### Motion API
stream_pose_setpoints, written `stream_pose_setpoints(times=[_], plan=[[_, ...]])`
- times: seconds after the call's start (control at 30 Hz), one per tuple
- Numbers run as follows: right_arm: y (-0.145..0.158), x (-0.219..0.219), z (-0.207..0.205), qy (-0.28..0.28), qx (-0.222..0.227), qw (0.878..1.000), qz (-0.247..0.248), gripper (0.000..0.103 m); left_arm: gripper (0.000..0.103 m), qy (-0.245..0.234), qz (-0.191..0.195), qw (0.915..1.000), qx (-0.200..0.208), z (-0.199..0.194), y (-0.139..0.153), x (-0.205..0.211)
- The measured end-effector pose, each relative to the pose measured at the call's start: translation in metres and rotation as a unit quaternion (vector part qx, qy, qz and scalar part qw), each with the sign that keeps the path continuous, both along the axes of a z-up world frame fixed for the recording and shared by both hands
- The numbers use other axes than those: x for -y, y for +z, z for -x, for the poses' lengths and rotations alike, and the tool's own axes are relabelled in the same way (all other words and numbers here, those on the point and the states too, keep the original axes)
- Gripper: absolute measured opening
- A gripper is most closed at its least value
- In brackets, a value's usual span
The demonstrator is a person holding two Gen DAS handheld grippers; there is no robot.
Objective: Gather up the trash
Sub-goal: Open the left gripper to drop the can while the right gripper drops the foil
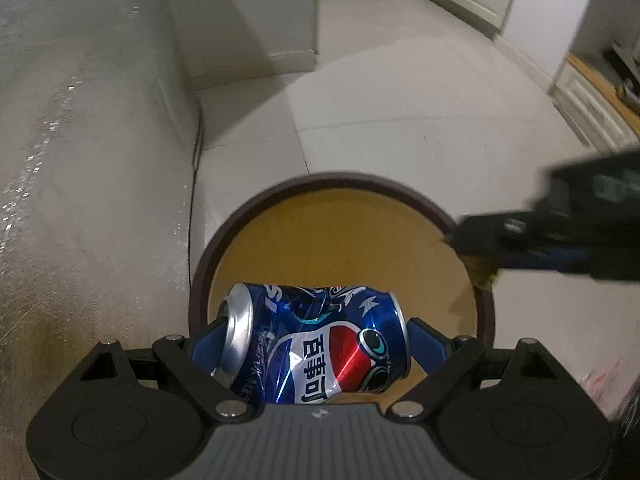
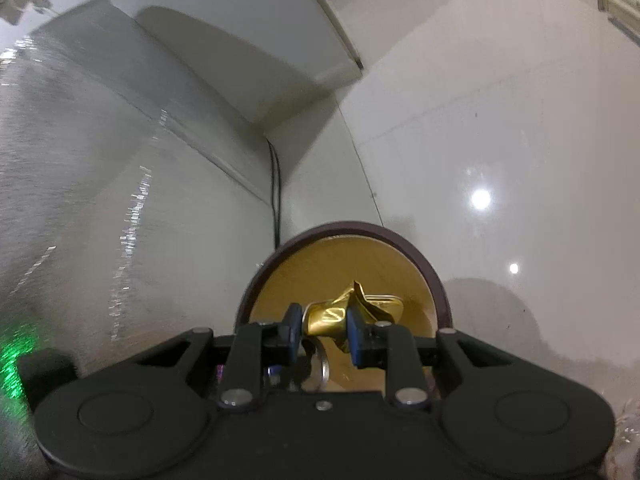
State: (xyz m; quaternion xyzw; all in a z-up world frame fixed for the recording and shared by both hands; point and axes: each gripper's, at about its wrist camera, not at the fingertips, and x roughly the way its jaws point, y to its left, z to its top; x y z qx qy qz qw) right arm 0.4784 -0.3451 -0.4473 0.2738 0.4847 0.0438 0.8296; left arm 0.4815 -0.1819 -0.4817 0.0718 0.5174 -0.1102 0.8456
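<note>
We hold 2 pieces of trash directly over the round bin, whose dark rim and yellow inner wall show under both tools. Our left gripper is clamped across a dented blue Pepsi can, lying sideways between the blue pads, one pad on its silver top end and the other on its base. We judge the can empty and light; its thin aluminium wall is already creased, so it crumples readily and its glossy skin can slide. Gripping end to end, on the stiffer rims, looks the safest hold, and modest pressure should be enough.

Our right gripper is pinched tight on a crumpled gold wrapper, the pads nearly touching through it. From the left wrist view the right tool sits at the bin's right rim, blurred. The wrapper seems a thin foil: almost weightless, soft, springy, and likely to cling to a pad or drift sideways when freed. Its bunched middle is the best place to hold.

Beside the bin stand a pale sofa and a glossy tiled floor.
</note>
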Motion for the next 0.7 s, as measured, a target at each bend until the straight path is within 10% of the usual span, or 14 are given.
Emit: stream_pose_setpoints(times=[0.43, 0.7], plan=[[-0.061, -0.041, -0.028, 0.079, -0.071, 0.988, 0.107, 0.025, 0.092, -0.018, 0.014, 0.9992, -0.032, -0.001, -0.029, -0.01], [-0.058, -0.034, -0.02, 0.066, -0.062, 0.992, 0.09, 0.033, 0.097, -0.022, 0.042, 0.9983, -0.035, -0.001, -0.036, -0.009]])
